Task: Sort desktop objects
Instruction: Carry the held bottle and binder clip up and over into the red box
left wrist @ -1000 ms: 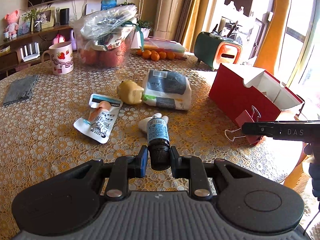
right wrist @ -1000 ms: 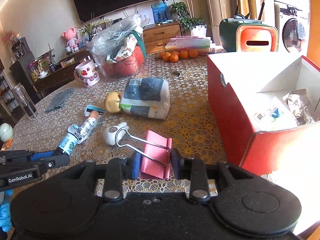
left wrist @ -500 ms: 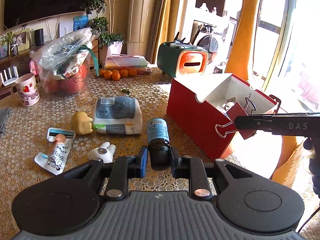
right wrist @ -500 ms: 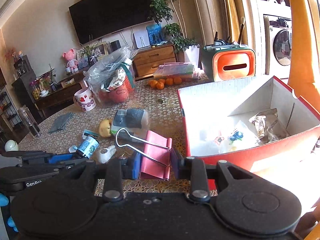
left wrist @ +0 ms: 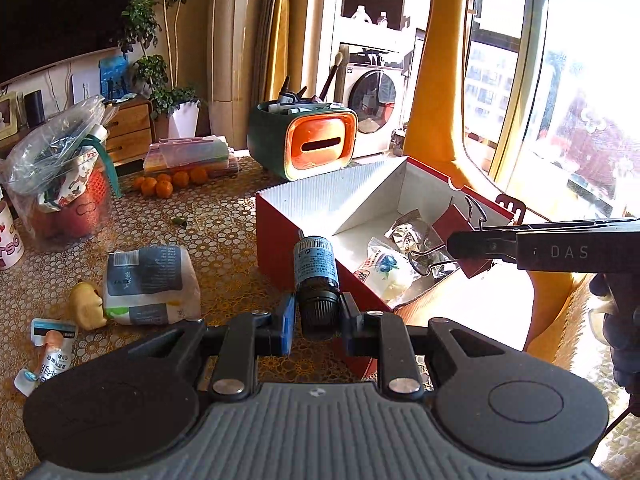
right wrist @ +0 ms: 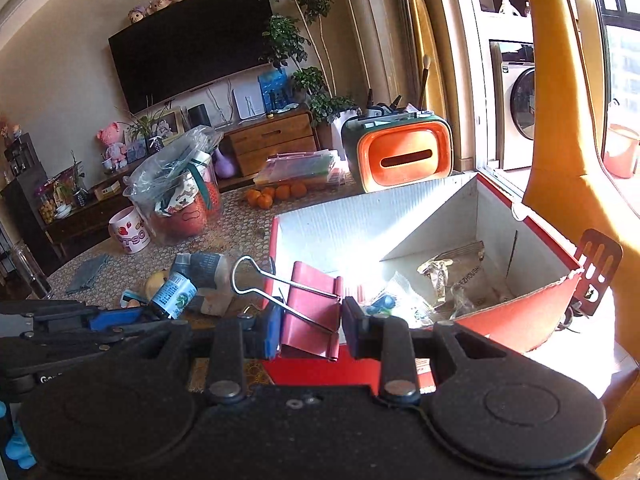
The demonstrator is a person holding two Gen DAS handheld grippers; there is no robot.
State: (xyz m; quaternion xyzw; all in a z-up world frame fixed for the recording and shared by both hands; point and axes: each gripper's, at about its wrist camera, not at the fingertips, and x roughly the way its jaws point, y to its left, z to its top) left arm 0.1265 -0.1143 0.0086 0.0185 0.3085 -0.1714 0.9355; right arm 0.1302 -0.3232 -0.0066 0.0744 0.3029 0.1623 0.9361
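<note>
Left wrist view: the left gripper is clamped on the ribbed black cap of a small dark glass dropper bottle, whose blue-grey printed label carries a barcode; the text is too small to read. The bottle juts forward over the near wall of a red cardboard box with a white corrugated lining. To the right, the other tool, stamped "DAS", holds a red binder clip over the box interior, above crinkled foil and plastic packets.

Right wrist view: the right gripper grips the red binder clip by its folded metal body, wire handles angled up and left. Ahead and right lies the open box; one packet reads "HOUSE". Left of the gripper, on the lace-patterned surface, stands a white mug with strawberries and red letters "TSO".
</note>
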